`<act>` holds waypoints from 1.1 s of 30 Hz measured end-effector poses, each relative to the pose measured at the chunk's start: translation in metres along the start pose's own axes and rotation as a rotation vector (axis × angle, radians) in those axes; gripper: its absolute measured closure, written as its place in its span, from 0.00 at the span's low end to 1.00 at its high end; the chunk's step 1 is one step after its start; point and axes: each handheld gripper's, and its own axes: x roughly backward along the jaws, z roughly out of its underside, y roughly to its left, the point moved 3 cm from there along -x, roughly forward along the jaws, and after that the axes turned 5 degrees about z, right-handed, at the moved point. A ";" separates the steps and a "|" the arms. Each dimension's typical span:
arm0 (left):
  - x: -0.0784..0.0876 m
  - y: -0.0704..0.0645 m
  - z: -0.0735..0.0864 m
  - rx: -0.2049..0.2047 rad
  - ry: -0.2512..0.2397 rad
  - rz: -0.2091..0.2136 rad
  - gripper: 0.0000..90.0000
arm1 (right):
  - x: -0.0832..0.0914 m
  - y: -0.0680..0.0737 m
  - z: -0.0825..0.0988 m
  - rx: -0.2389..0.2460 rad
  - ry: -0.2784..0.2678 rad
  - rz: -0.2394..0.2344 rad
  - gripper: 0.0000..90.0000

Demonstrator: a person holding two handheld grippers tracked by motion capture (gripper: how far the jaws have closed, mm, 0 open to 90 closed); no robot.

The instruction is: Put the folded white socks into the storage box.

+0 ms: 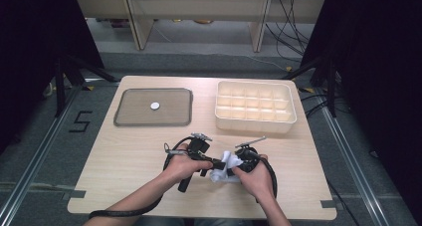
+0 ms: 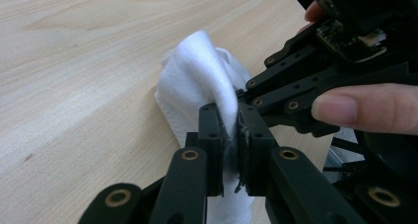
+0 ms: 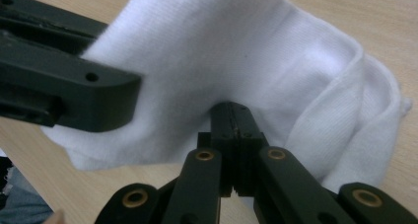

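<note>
While both grippers pinch the cloth (image 1: 225, 167) near the table's (image 1: 124, 151) front edge, we hold it strung between them, left gripper (image 1: 215, 162) clamped on its left fold, right gripper (image 1: 240, 162) on its right, neither one nearer, so any spread runs left-right.

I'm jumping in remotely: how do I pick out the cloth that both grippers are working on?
Start at the wooden table and look to its near edge, in front of the cream compartment box. Between the left gripper and right gripper hangs a crumpled white knit cloth, the only soft thing there, pinched by both.
</note>
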 end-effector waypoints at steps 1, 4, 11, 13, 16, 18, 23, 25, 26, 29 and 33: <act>0.000 0.000 0.000 0.002 0.010 0.008 0.91 | -0.001 0.000 0.000 0.004 -0.004 0.004 1.00; -0.002 0.000 0.000 -0.002 -0.001 0.000 0.91 | -0.003 0.001 0.000 0.007 -0.005 -0.001 1.00; 0.000 0.002 -0.002 -0.004 0.017 -0.020 0.91 | 0.014 0.003 -0.004 0.011 -0.055 -0.023 0.94; -0.001 0.002 -0.003 -0.002 -0.004 -0.019 0.91 | 0.025 0.005 -0.005 -0.037 -0.062 -0.021 0.94; 0.001 0.001 -0.002 -0.006 0.026 -0.028 0.91 | 0.056 -0.018 -0.011 -0.001 -0.166 0.110 0.98; -0.002 0.000 -0.002 -0.004 -0.008 -0.013 0.91 | 0.058 -0.035 -0.008 -0.017 -0.153 0.146 1.00; -0.001 0.000 -0.001 -0.008 0.029 -0.022 0.91 | 0.045 -0.046 0.005 -0.097 -0.085 0.165 1.00; -0.001 0.001 -0.002 -0.009 0.024 -0.018 0.91 | 0.036 -0.048 0.011 -0.121 -0.049 0.149 1.00; -0.002 0.001 -0.003 -0.003 0.005 -0.019 0.91 | 0.034 -0.046 0.011 -0.147 -0.039 0.148 1.00; 0.000 0.002 -0.004 -0.005 0.025 -0.020 0.91 | 0.030 -0.047 0.011 -0.098 -0.040 0.155 1.00; -0.002 0.001 -0.004 -0.001 0.030 -0.029 0.91 | 0.026 -0.040 0.010 -0.082 -0.029 0.148 0.98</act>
